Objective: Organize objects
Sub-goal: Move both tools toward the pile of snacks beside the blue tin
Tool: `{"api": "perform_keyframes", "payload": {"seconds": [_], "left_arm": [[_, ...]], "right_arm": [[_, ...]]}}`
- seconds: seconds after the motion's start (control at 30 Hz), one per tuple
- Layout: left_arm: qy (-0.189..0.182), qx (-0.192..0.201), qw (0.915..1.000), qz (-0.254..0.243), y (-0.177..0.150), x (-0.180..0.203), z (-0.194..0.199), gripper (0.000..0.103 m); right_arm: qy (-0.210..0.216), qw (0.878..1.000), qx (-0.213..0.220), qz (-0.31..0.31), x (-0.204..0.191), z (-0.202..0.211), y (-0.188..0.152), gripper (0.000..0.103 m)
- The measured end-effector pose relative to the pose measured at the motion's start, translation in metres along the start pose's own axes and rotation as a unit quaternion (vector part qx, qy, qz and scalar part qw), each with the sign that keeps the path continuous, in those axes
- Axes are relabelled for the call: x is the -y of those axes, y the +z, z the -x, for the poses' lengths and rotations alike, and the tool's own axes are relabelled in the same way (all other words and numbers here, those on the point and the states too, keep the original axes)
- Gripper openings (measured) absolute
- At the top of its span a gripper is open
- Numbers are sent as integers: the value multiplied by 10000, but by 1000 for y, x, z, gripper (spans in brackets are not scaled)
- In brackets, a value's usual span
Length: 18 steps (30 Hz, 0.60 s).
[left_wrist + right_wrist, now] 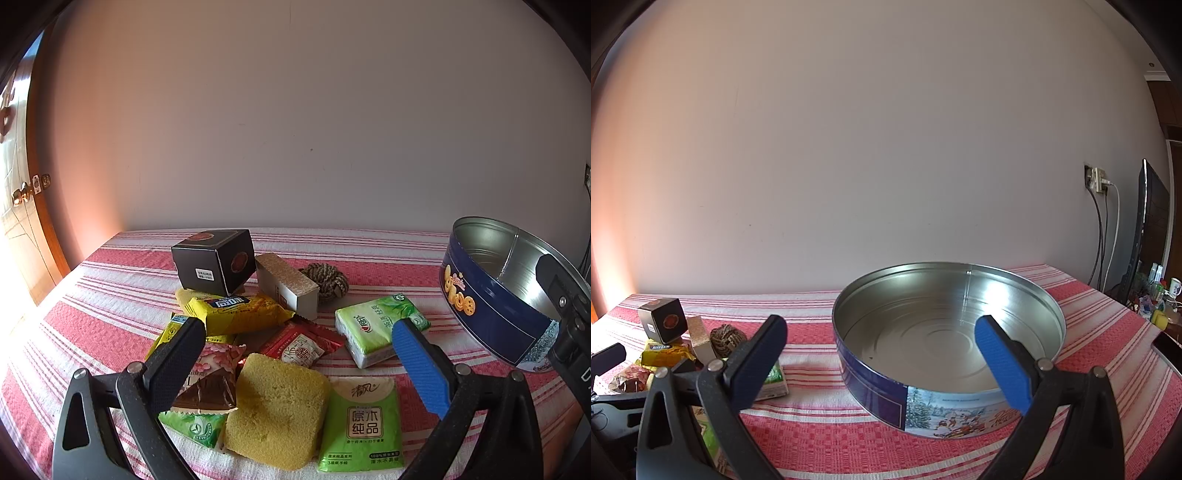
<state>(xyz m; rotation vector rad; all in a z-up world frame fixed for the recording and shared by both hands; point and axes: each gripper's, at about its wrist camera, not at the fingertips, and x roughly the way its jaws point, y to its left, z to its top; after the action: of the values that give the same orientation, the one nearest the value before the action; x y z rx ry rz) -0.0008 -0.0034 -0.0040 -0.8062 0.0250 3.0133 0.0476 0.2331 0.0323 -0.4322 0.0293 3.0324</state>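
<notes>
Plain pale wall [886,147] behind worktop covered in red-and-white striped cloth [820,435]. Wooden door [26,221] with brass knob [20,195] at left, brightly sunlit. Wall socket [1097,179] with cables, dark screen [1145,229] at right.

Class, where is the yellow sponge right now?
In the left wrist view, the yellow sponge lies low and central, between a brown snack packet and a green tissue pack.

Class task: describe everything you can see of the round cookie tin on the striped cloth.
The cookie tin is round, shallow and lidless, with a bare silvery metal inside that holds nothing. Its outer wall is dark blue with printed cookies and a snowy picture panel. It stands upright on the red-and-white striped cloth, right of the pile of packets, touching none. The open right hand-held gripper frames it without contact.
</notes>
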Motion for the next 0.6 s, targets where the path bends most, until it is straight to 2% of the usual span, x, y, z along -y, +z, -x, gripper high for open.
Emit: {"api": "perform_keyframes", "payload": {"seconds": [0.37, 0.6], "left_arm": [[93, -24, 9999, 50, -4, -5, 7, 102], [275, -283, 9992, -80, -17, -24, 25, 102]], "right_arm": [[87, 9999, -53, -17, -2, 0, -1, 103], [321, 9993, -194, 0, -3, 0, -2, 103]]}}
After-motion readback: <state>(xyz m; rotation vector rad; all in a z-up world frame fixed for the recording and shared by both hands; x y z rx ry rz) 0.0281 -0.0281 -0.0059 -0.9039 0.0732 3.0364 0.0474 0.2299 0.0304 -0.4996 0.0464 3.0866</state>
